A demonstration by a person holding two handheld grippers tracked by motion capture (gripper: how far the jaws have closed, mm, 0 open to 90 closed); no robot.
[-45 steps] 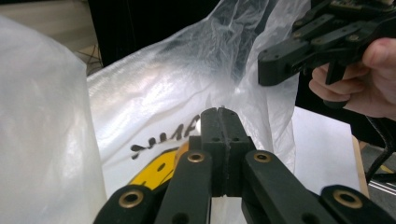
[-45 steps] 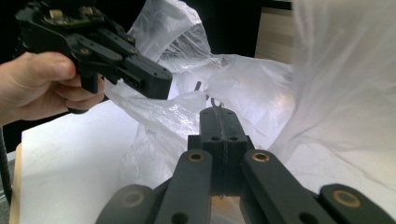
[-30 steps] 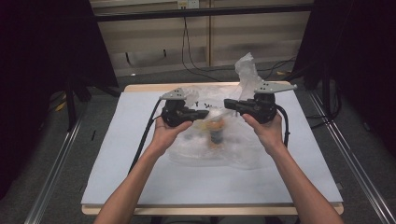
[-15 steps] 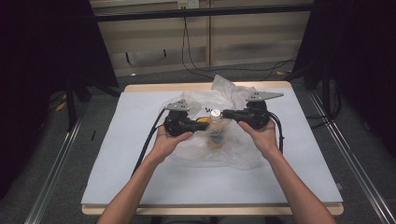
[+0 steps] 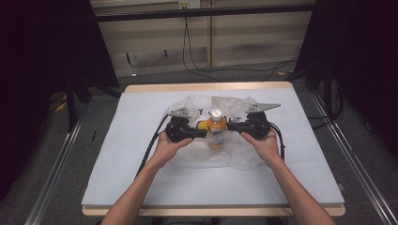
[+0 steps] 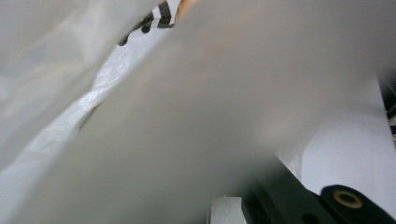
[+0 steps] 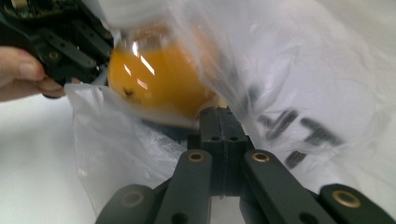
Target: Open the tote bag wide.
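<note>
We have the orange bottle (image 5: 216, 130) with its white cap standing near the middle of the desk (image 5: 117, 154), wrapped round by the clear plastic bag (image 5: 234, 157), whose mouth we are drawing down past the bottle's shoulders. The left hand-held gripper (image 5: 202, 133) comes in from nine o'clock of the bottle and the right hand-held gripper (image 5: 230, 127) from three o'clock. In the right gripper view the jaws of the right hand-held gripper (image 7: 220, 122) stand pressed together, and they seem to pinch a fold of bag film just at six o'clock of the bottle (image 7: 161, 88); in the left gripper view the film (image 6: 187, 116) lies blurred against the lens, so we judge the left jaws shut as well, on the bag's edge as far as we can tell.

The risks, as we judge them: the film is thin and slick, so a pinch on one fold may slip out and let that side spring back up; uneven pulling from the two sides could tip the bottle toward twelve or six o'clock, since it is tall and narrow; a jaw tip pressed too near could knock the bottle itself; hard tugging may tear the film; with the left camera veiled, we steer that side half blind.
</note>
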